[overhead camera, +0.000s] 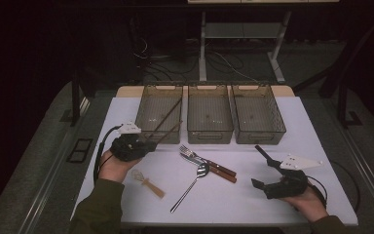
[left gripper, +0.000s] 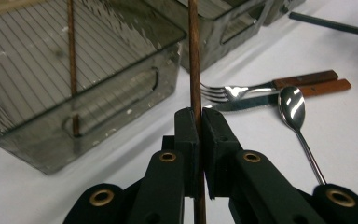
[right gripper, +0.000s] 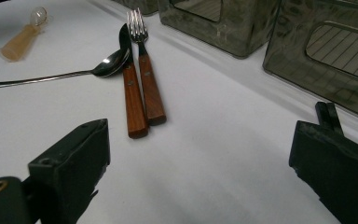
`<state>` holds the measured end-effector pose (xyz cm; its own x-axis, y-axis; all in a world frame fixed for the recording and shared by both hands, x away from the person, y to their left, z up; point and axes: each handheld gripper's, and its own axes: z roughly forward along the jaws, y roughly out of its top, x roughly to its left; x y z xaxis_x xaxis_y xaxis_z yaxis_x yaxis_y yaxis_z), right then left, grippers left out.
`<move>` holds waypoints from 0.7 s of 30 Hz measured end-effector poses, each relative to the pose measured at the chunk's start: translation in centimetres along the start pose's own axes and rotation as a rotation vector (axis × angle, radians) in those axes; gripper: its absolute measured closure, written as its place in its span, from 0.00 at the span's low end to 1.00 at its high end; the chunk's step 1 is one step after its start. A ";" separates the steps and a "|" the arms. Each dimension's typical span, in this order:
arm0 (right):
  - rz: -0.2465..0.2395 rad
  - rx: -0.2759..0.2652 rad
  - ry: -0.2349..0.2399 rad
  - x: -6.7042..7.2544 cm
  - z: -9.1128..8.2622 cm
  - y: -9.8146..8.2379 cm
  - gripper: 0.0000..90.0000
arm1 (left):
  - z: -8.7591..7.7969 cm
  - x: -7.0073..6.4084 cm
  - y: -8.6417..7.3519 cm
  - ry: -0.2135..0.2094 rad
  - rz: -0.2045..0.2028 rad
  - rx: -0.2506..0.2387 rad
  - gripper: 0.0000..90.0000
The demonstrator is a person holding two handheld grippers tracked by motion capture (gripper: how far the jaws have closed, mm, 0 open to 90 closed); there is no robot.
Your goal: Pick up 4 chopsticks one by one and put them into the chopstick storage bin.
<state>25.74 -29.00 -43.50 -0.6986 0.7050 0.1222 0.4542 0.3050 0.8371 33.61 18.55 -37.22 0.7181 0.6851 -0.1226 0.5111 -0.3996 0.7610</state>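
Observation:
My left gripper [overhead camera: 152, 144] is shut on a thin brown chopstick [overhead camera: 169, 130], whose far end reaches to the front wall of the left bin [overhead camera: 144, 105]. In the left gripper view the chopstick [left gripper: 195, 70] runs straight up between the closed pads. A second chopstick [overhead camera: 168, 114] leans inside that bin [left gripper: 121, 107]. My right gripper [overhead camera: 258, 166] rests at the right of the table, open, with nothing between its jaws [right gripper: 200, 163].
A fork [overhead camera: 189, 152], a wood-handled knife [overhead camera: 222, 173] and a spoon [overhead camera: 195, 180] lie mid-table. A small whisk [overhead camera: 146, 184] lies near the left hand. A middle bin [overhead camera: 209, 132] and a right bin [overhead camera: 261, 135] stand beside the left one.

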 end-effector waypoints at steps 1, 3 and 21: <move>-0.001 0.001 0.002 0.0 0.0 0.0 0.06 | 0.0 0.1 0.2 0.001 0.001 -0.001 0.94; -0.002 0.001 0.002 0.0 0.0 0.0 0.06 | 0.0 0.4 0.5 0.000 0.003 -0.003 0.94; 0.005 -0.002 -0.002 0.0 -0.1 -0.1 0.06 | 1.1 2.7 3.4 0.048 -0.019 -0.005 0.94</move>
<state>25.64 -29.05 -43.54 -0.6954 0.7076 0.1254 0.4564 0.3000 0.8377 37.82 18.41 -35.66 0.6844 0.7213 -0.1062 0.5222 -0.3833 0.7619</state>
